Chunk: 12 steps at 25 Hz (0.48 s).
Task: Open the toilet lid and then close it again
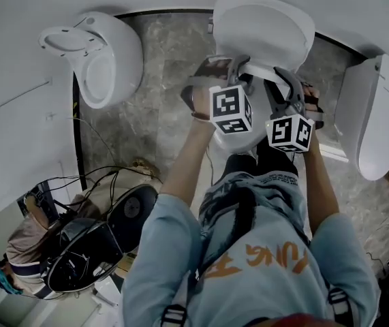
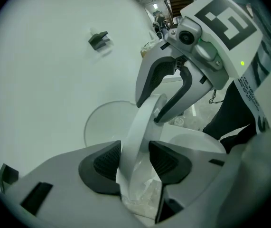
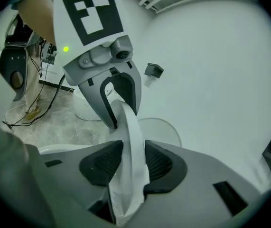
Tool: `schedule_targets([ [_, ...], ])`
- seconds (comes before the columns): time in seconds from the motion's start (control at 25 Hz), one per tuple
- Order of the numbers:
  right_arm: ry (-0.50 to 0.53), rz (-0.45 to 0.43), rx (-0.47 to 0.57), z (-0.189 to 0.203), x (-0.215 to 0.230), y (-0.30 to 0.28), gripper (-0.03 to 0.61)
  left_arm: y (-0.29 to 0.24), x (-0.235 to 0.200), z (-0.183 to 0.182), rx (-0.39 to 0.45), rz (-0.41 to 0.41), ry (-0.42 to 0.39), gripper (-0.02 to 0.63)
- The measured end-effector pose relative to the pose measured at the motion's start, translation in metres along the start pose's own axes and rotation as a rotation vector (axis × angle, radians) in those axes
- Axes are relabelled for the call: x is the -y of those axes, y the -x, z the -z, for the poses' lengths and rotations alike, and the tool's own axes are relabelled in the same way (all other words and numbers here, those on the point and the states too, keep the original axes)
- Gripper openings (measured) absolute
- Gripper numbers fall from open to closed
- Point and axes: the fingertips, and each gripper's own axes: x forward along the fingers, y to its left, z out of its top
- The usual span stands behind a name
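Left gripper (image 2: pixel 134 163): you are clamping the rim of the toilet lid (image 1: pixel 266 16) | right gripper (image 3: pixel 128 163): clamping it too — just beside | lid sitting upper centre; marble floor (image 1: pixel 160 101) showing either side, another toilet (image 1: pixel 105 60) lying upper left.

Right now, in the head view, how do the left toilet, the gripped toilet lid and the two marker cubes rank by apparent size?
1. left toilet and toilet lid: nearly alike, not rankable.
2. left marker cube and right marker cube: alike, far smaller, although nearer the camera.
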Motion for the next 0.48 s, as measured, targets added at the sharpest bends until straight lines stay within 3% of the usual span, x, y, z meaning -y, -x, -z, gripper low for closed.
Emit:
schedule_targets([
  [0.48,-0.061,-0.035,0.071,0.017,0.083,-0.061,0.184,-0.058,-0.087,-0.018,-0.062,0.01,0.071,0.224],
])
